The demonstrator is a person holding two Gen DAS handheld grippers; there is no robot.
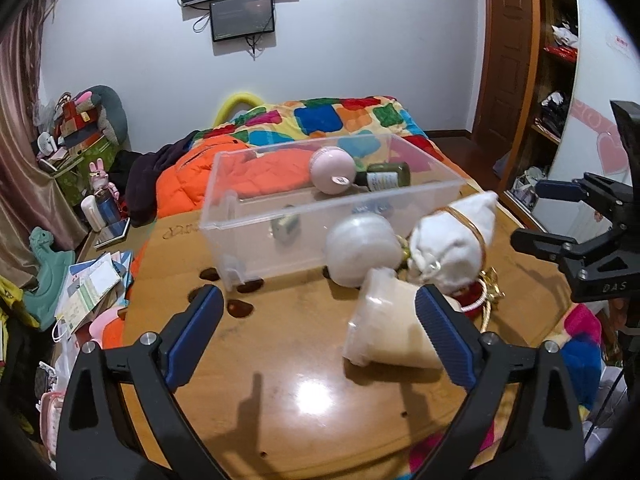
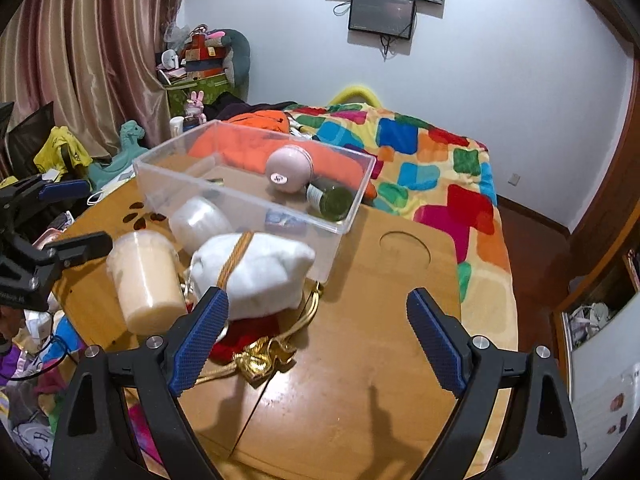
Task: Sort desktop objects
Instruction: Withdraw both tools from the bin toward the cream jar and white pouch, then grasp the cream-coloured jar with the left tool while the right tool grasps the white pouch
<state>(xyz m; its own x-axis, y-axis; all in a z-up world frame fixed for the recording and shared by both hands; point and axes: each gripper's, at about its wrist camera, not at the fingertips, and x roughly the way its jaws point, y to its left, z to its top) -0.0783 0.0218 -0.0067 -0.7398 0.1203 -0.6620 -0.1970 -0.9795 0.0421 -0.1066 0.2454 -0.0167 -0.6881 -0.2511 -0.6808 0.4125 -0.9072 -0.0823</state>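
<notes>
The left gripper (image 1: 320,340) stands wide open and holds nothing, its right-hand pad just in front of a cream cup (image 1: 390,330) that lies tipped on the wooden table (image 1: 280,400), the cup's long axis running slantwise from the gripper's right side toward the clear bin (image 1: 320,208). The right gripper (image 2: 316,340) is likewise spread wide and empty, with the white pouch (image 2: 256,276) just past its left-hand pad and the cup farther left. Of the two, the left gripper looks nearer the cup, which sits outside the bin, where a pink ball (image 1: 333,170) and a green bottle (image 1: 386,176) already lie.
</notes>
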